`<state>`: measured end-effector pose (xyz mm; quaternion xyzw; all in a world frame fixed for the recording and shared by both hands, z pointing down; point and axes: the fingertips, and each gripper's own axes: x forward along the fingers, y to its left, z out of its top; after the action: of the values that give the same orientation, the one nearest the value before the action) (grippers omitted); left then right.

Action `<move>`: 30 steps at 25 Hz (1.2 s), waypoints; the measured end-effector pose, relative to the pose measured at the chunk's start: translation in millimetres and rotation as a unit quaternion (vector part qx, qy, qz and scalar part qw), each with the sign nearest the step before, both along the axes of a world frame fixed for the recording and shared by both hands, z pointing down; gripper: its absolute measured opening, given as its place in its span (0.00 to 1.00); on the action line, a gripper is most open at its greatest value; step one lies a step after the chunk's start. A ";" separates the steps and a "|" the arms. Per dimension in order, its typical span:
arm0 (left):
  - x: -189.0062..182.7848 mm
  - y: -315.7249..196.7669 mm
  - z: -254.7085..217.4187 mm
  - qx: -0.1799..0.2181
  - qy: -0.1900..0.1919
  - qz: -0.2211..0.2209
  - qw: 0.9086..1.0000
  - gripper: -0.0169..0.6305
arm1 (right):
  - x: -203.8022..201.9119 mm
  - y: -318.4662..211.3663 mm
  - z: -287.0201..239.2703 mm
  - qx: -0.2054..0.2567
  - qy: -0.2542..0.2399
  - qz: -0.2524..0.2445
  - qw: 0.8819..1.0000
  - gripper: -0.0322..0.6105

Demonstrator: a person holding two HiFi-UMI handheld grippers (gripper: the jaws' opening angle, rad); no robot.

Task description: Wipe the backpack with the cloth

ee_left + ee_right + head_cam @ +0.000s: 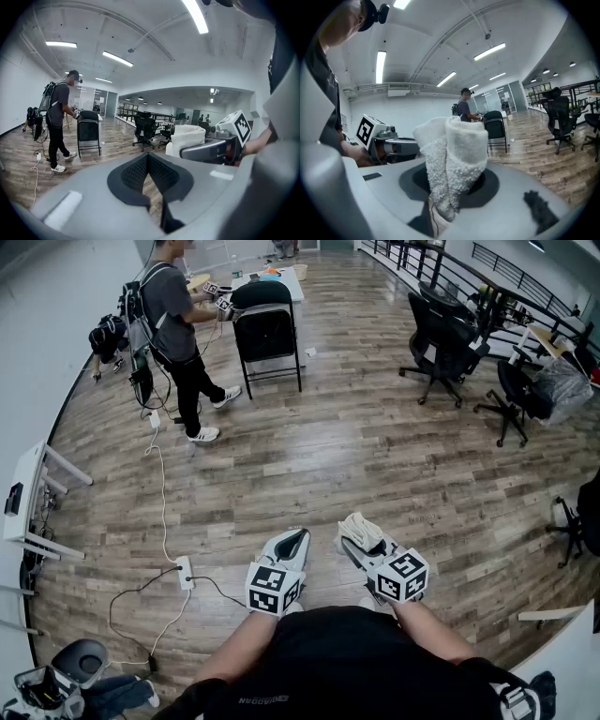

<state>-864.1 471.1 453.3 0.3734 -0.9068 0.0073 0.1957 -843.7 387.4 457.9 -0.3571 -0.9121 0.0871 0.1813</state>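
Observation:
Both grippers are held side by side in front of my body, above a wooden floor. My right gripper [354, 538] [449, 190] is shut on a folded white fluffy cloth [361, 530] [457, 150] that sticks up past its jaws. The same cloth [188, 135] also appears in the left gripper view. My left gripper [294, 538] [148, 157] is shut, its black pads meeting at the tips with nothing between them. The only backpack I can make out clearly is a dark one [134, 307] [47, 93] on the back of a person standing far off at the upper left.
A black folding chair [267, 334] stands by that person and a white table. Office chairs [441, 338] cluster at the upper right near a railing. A power strip [184, 572] with cables lies on the floor at my left. A white desk [23, 493] and bags [52, 685] line the left wall.

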 end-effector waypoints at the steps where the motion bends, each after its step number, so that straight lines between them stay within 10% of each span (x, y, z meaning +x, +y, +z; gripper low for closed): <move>1: -1.1 2.8 0.1 0.000 0.000 -0.002 1.000 0.04 | -1.2 0.4 0.0 0.000 0.000 0.002 1.000 0.22; 30: -12.3 18.8 -0.6 0.017 -0.003 0.009 1.000 0.04 | -10.3 8.2 -3.9 0.013 -0.006 0.032 0.999 0.22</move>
<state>-876.4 489.9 452.6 0.3851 -0.9038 -0.0051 0.1863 -854.0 395.6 454.0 -0.3259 -0.9253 0.0787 0.1774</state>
